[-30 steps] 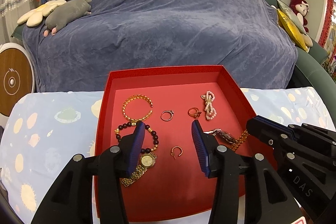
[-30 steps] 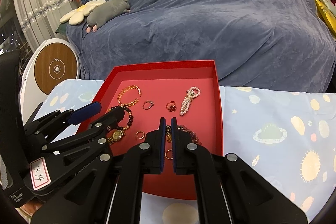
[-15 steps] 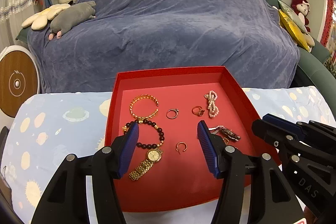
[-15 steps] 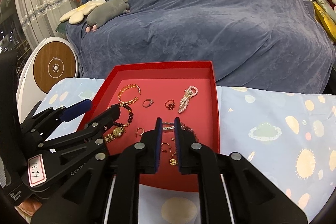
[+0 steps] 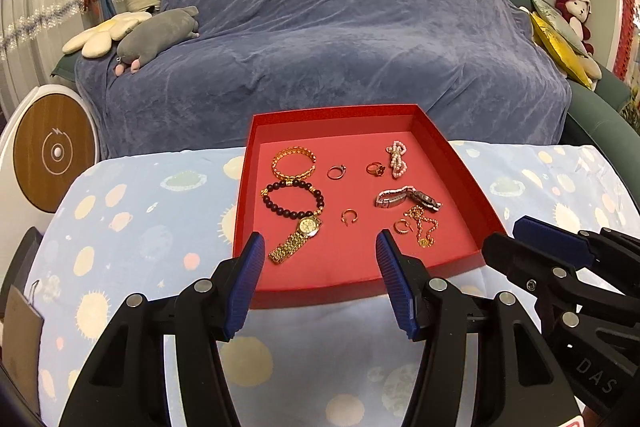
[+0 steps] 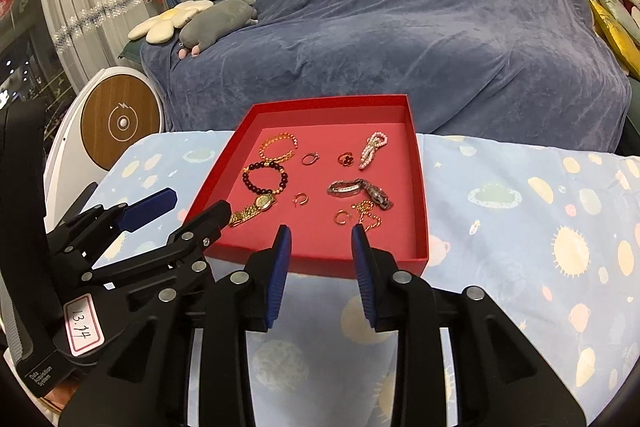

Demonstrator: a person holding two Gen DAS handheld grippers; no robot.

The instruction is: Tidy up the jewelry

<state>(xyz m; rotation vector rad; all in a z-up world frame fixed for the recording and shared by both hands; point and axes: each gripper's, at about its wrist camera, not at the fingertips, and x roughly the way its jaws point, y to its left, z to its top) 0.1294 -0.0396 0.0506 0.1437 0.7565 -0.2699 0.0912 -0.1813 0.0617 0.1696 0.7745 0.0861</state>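
Behind the red tray spreads a sofa under a blue-grey cover, with a grey plush toy at its left end. Under the tray lies the tabletop, dressed in a pale blue cloth printed with planets and suns. At the tray's near edge the left gripper hangs with its blue-padded fingers spread wide and nothing between them; the right gripper, also at the near edge, stands parted more narrowly and equally empty. Inside the tray, all the jewelry lies loose on the floor: a dark beaded bracelet at the left, with a gold bangle behind it and a gold watch touching its near side; a silver watch at the right, a gold chain just in front of it; a pearl piece at the far right; then the small rings, one silver, one with a dark red flower, and an open gold hoop near the tray's middle.
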